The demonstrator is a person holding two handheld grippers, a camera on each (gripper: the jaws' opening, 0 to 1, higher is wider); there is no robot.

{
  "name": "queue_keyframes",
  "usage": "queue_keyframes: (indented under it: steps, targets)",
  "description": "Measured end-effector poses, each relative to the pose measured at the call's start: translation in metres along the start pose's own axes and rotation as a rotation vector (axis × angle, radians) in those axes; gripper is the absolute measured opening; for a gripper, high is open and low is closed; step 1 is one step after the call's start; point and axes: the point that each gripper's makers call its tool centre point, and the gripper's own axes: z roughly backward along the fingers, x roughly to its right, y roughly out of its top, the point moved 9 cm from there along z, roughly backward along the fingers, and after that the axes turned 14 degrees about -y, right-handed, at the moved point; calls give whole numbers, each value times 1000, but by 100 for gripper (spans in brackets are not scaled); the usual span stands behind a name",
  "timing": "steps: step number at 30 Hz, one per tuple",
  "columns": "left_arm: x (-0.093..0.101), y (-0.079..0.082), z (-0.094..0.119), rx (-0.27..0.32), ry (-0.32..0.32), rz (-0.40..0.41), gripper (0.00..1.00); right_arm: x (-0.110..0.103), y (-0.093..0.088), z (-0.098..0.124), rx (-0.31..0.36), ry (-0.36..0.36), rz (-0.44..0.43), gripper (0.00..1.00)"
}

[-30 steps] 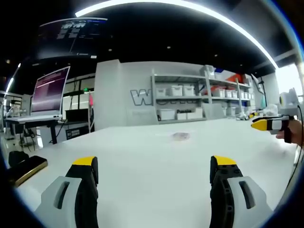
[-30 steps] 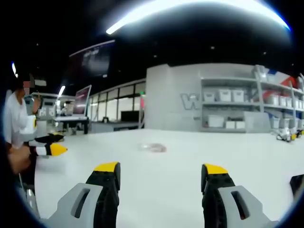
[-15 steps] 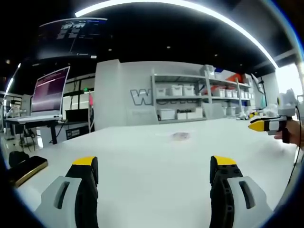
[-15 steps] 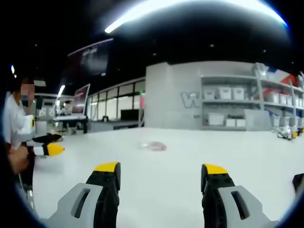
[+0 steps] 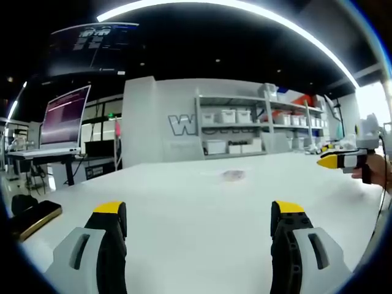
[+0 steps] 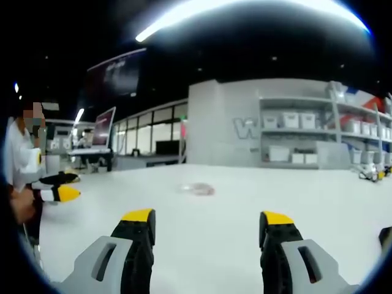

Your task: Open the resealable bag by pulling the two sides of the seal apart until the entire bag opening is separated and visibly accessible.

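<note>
Resealable bag (image 5: 233, 176) lies flat on the white table (image 5: 202, 208), far out ahead of both grippers, untouched. Left gripper (image 5: 199, 214): jaws spread wide, holding nothing. Right gripper (image 6: 207, 222): jaws likewise spread wide and empty. A flat dark object (image 5: 33, 219) sits at the table's left edge.

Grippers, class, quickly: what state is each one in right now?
Left gripper: open, holding nothing.
Right gripper: open, holding nothing.
</note>
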Motion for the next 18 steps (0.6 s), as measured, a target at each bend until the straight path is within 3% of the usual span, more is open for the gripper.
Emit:
queue_keyframes:
  steps: [18]
  targets:
    - [-2, 1, 0, -1, 2, -1, 97, 0, 1, -11, -4, -3, 3, 69]
